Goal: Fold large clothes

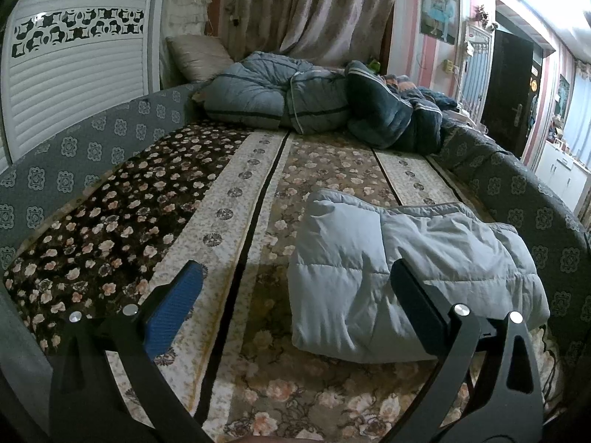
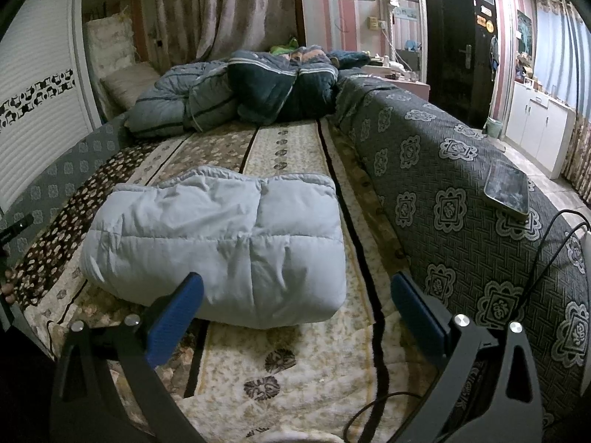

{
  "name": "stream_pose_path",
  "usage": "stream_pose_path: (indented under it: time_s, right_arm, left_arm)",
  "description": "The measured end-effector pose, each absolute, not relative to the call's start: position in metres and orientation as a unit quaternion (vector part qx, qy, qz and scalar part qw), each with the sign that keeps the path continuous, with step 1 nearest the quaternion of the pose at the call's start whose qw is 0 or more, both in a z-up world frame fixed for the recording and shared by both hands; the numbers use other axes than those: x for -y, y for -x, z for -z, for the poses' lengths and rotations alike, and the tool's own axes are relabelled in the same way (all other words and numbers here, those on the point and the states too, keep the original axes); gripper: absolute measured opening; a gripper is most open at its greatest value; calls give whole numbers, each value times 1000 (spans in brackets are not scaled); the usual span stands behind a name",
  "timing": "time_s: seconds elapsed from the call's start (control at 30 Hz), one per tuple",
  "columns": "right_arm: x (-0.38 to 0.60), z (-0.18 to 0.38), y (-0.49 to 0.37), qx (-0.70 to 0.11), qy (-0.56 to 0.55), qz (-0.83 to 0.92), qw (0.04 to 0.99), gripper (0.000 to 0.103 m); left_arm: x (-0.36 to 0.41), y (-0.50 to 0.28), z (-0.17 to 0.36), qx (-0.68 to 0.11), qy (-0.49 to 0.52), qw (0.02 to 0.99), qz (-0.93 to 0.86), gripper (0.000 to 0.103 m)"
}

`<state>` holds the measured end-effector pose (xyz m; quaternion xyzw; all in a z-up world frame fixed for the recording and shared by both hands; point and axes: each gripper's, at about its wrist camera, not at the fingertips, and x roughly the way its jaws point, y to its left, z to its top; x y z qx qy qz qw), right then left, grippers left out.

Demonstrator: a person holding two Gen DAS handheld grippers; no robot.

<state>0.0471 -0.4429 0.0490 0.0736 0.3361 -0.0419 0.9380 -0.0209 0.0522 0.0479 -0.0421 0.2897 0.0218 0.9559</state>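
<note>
Folded jacket (image 1: 406, 265) on bed; both hand-held grippers agape, empty. Phone (image 2: 506, 192) only in right view.

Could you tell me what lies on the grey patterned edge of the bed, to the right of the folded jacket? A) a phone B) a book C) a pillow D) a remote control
A, a flat phone with a glossy screen rests on the grey patterned edge, apart from the folded jacket, which lies on the floral blanket.
</note>
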Motion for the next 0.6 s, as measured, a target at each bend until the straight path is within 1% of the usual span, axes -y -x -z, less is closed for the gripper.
stream_pose_path:
  time_s: [0.6]
  right_arm:
    - [443, -49, -47, -336, -73, 43, 938, 101]
  left_arm:
    - [-49, 18, -46, -295, 37, 955, -11, 100]
